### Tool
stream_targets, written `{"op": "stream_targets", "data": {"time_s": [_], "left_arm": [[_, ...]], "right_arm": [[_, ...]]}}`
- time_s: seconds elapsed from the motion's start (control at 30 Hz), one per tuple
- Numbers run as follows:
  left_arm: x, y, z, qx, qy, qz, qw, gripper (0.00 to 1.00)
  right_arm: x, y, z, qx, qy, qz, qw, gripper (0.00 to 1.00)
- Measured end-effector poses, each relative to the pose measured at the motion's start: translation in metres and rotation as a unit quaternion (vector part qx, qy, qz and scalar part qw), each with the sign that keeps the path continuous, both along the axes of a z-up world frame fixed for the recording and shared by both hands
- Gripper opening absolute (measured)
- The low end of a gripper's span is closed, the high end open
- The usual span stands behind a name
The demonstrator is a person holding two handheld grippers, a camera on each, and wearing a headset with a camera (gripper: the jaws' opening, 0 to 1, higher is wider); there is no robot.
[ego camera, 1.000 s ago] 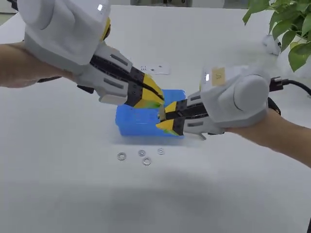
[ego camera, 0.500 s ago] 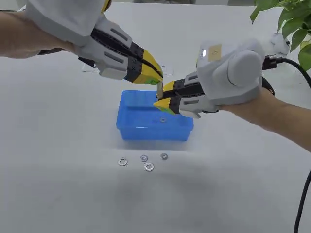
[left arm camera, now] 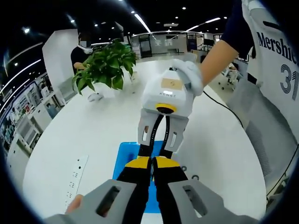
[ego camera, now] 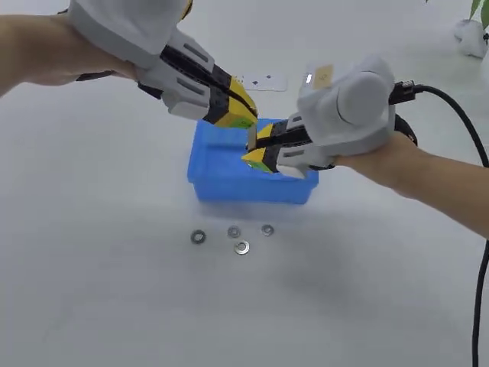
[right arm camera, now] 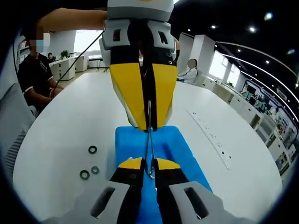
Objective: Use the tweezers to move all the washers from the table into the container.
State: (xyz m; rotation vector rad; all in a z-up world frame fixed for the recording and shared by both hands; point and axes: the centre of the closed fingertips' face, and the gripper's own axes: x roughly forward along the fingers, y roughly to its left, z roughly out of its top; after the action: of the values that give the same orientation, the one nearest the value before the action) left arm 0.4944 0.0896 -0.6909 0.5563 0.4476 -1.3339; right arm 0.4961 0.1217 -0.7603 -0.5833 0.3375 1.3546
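Thin metal tweezers (right arm camera: 149, 140) run between the two grippers over the blue container (ego camera: 229, 183). My left gripper (ego camera: 248, 121) comes in from the upper left, shut on the tweezers' upper part. My right gripper (ego camera: 256, 149) comes in from the right, its jaws (right arm camera: 149, 165) shut on their lower end. Both pairs of yellow tips nearly touch above the container (right arm camera: 175, 144). Several washers (ego camera: 234, 232) lie on the white table just in front of the container; three of these washers (right arm camera: 92, 150) lie to its left in the right gripper view.
A white power strip (ego camera: 260, 80) lies on the table behind the container. A black cable (ego camera: 458, 99) trails from the right gripper. A potted plant (left arm camera: 105, 65) stands at the table's far side. People sit at other tables around.
The head camera has shifted. Both grippers, still joined at the tweezers, have moved from the container's near edge to above its far part.
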Motion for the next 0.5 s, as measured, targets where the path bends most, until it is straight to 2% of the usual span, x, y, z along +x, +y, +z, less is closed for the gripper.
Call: {"op": "stream_targets", "data": {"time_s": [0.17, 0.3, 0.33, 0.4, 0.5], "left_arm": [[0.008, 0.003, -0.008, 0.003, 0.007, 0.015, 0.9999, 0.06], [0.012, 0.004, -0.012, 0.0, 0.014, 0.025, 0.9996, 0.06], [0.009, 0.002, -0.012, -0.004, 0.022, 0.031, 0.9993, 0.06], [0.005, 0.001, -0.011, -0.005, 0.023, 0.032, 0.9992, 0.06], [0.002, -0.001, -0.011, -0.003, 0.025, 0.031, 0.9992, 0.06]], "right_arm": [[0.006, 0.002, -0.009, -0.004, 0.02, -0.014, 0.9997, 0.1], [0.008, 0.001, -0.013, -0.013, 0.023, -0.021, 0.9994, 0.1], [0.009, 0.0, -0.014, -0.015, 0.024, -0.025, 0.9993, 0.1], [0.007, -0.001, -0.015, -0.016, 0.033, -0.027, 0.999, 0.1], [0.007, -0.002, -0.016, -0.019, 0.032, -0.028, 0.9989, 0.1]]}}
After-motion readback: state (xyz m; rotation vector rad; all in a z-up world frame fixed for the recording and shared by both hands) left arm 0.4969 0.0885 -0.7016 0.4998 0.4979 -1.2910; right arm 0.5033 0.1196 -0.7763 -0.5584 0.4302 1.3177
